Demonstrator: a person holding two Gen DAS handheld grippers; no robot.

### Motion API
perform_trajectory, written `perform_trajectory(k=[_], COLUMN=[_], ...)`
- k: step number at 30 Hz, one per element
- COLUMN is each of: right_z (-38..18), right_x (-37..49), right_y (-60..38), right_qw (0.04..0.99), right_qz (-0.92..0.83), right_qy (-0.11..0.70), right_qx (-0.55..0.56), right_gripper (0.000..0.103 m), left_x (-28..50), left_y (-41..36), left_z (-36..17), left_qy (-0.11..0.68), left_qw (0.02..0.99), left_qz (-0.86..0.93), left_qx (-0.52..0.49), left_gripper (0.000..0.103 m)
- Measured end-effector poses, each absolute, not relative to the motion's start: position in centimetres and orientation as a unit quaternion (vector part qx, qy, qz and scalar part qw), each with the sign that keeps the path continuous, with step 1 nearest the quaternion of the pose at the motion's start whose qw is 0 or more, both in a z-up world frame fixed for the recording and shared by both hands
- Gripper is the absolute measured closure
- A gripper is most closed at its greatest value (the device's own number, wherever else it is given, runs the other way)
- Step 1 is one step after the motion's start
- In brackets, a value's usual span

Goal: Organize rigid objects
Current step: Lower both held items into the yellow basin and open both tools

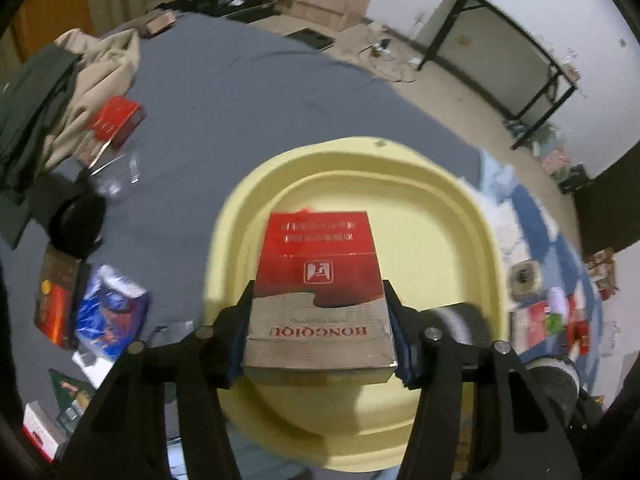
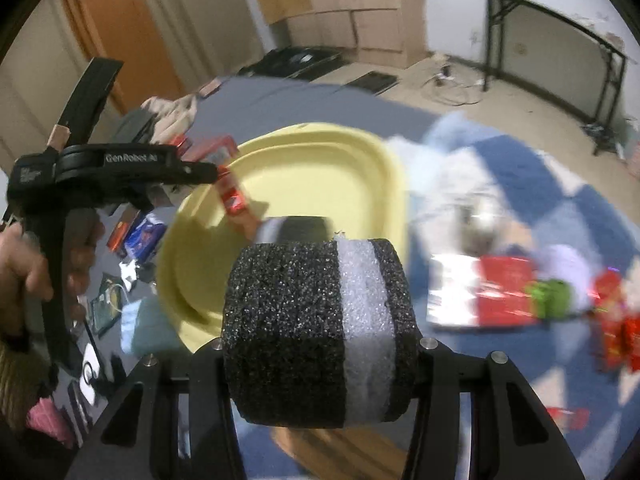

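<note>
Left gripper (image 1: 320, 336) clamps the red packet (image 1: 318, 280) above the yellow basin (image 1: 472, 216); right gripper (image 2: 320, 336) squeezes a foam roll (image 2: 316, 332), seemingly beside it. Next: lower and release both inside.

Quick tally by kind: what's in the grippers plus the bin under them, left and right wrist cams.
Red and tan carton, clamped in the left gripper: 1
Black foam roll with a white band, clamped in the right gripper: 1
Yellow basin, nothing resting in it: 1
Total: 3
</note>
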State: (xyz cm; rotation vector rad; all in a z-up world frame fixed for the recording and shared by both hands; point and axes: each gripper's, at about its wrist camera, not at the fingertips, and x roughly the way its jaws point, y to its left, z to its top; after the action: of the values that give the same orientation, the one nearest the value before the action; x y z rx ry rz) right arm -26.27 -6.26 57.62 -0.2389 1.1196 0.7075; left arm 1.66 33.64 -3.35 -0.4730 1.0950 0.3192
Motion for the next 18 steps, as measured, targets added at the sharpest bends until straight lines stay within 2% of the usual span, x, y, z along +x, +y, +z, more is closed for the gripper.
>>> perform_trajectory(k=[5, 10, 18], right_z=[56.2, 53.3, 50.2], right_x=[-29.0, -27.5, -26.1], right_y=[-1.9, 0.1, 2.3], right_qw=[0.765, 0.759, 0.757], right_qz=[0.366, 0.344, 0.329], right_qy=[0.503, 0.522, 0.526], right_qx=[-0.167, -0.181, -0.204], right_gripper=[0.055, 0.055, 0.055], left_x=[1.7, 2.6, 2.1], left_y=[33.8, 32.3, 32.9], left_z=[-3.9, -5.2, -5.4], left_qy=[0.527, 0.544, 0.534], left_qw=[0.806, 0.807, 0.806], left_qz=[0.139, 0.108, 0.111], left_qx=[-0.231, -0.204, -0.229], left_gripper=[0.045, 0.045, 0.043])
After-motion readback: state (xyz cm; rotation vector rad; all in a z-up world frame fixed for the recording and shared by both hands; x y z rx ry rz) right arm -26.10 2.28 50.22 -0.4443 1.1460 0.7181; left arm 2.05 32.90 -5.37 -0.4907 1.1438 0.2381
